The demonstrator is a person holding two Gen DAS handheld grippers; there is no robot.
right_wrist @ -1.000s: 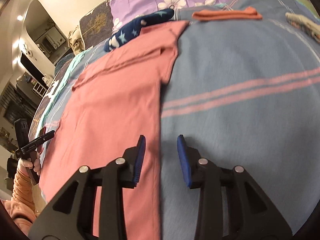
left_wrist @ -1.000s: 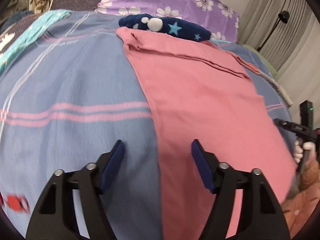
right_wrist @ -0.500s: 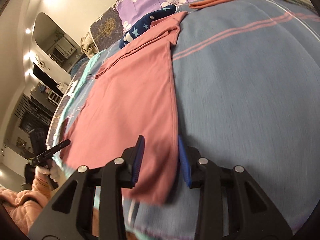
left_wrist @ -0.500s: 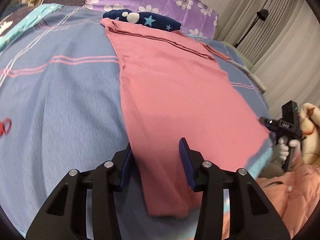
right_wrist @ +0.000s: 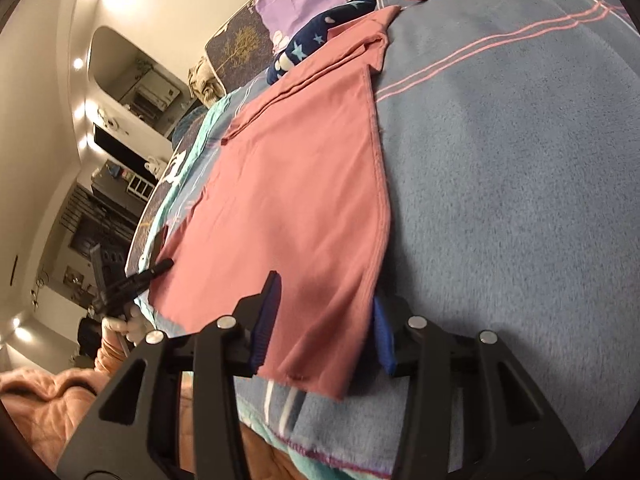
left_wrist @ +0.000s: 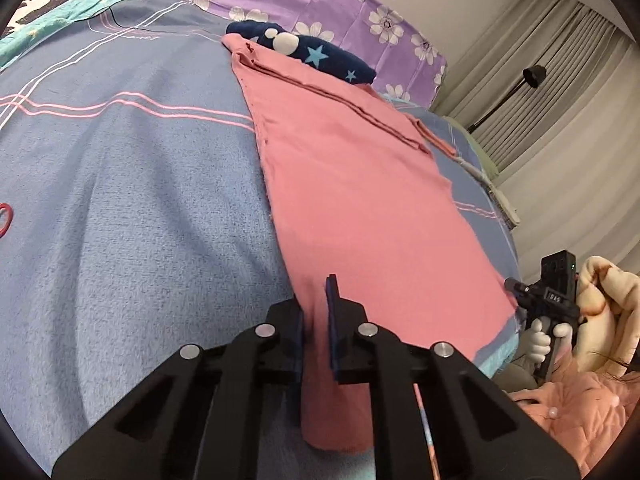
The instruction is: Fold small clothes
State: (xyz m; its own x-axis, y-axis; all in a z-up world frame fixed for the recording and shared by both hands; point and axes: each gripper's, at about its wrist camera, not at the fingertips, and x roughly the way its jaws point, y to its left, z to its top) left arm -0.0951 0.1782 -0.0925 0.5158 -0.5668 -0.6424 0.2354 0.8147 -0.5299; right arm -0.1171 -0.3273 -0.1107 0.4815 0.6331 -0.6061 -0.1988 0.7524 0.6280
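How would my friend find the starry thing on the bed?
Start at the purple flowered pillow at the head of the bed. Just before it lies a rolled dark blue cloth, touching the flat pink garment's far end. Only it has stars and white dots.

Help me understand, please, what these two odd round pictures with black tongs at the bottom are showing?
No robot is here: a person holds a hand-held gripper in each hand, and a wide-angle camera on each looks forward along its two fingers. One picture comes from the left hand-held gripper, the other from the right hand-held gripper; each also catches the other tool off to the side. Both look over a bed with a blue blanket. A pink garment lies flat on it, with a dark blue starred cloth at its far end and a purple flowered pillow behind. The left tool's jaws are closing on one near corner of the garment. The right tool's jaws are opening, with the other near corner between them.
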